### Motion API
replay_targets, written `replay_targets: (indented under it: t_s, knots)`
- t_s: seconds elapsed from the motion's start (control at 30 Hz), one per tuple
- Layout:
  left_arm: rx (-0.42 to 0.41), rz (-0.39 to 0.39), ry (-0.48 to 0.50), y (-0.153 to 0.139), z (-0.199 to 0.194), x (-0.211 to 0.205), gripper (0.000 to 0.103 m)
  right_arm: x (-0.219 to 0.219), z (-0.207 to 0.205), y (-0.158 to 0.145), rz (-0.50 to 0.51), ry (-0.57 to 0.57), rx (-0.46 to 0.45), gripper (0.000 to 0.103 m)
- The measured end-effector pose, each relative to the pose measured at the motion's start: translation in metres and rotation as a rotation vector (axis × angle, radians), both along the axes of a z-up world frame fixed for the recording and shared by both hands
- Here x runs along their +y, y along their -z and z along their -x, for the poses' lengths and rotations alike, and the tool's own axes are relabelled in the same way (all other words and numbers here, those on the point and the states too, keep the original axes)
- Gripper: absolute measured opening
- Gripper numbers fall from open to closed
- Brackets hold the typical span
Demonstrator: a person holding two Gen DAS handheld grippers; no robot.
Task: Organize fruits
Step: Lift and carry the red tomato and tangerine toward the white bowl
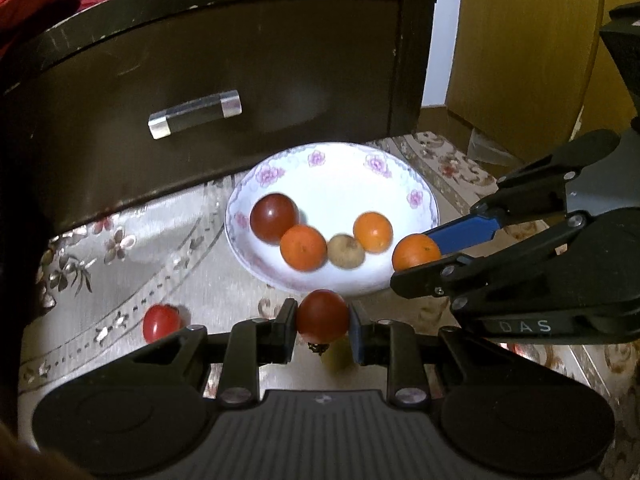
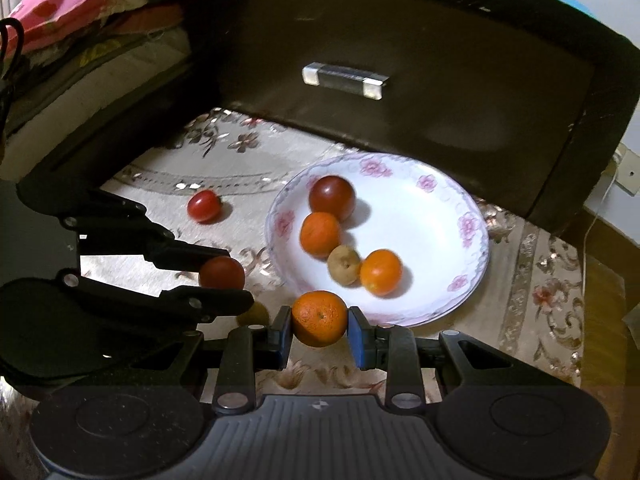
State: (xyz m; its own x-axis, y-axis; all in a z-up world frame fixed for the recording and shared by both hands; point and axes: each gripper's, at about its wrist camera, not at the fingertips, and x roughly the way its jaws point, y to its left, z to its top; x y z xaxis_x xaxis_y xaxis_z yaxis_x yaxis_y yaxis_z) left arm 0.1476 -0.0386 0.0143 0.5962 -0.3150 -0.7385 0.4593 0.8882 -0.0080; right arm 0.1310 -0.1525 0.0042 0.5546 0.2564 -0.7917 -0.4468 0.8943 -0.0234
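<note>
Left claw (image 1: 323,322) pinches a dark tomato (image 1: 322,316); right claw (image 2: 319,326) pinches an orange (image 2: 319,318), both beside the plate (image 2: 472,216).

Glossy white glazed plate (image 1: 416,184) with pink floral rim; shiny smooth tomato (image 1: 274,217) at its 9 o'clock; dimpled matt orange (image 2: 319,317); sheeny embroidered cloth (image 2: 240,184); dark scuffed wooden drawer (image 1: 240,80), clear handle (image 1: 195,113) with metal caps.

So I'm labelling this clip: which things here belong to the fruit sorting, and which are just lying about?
Part of the job:
- plate with four fruits
- dark tomato in left hand-held gripper
- orange in right hand-held gripper
- red tomato on the cloth
- yellowish fruit, partly hidden

Lying about:
- drawer front
- folded textiles
</note>
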Motion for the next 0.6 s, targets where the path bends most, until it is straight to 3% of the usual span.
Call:
replay_targets:
  t_s: [0.6]
  knots:
    - [-0.061,-0.007,-0.016,-0.008,-0.039,-0.02,0.032,-0.023,-0.034,-0.011,-0.026,0.112,-0.069,0.027]
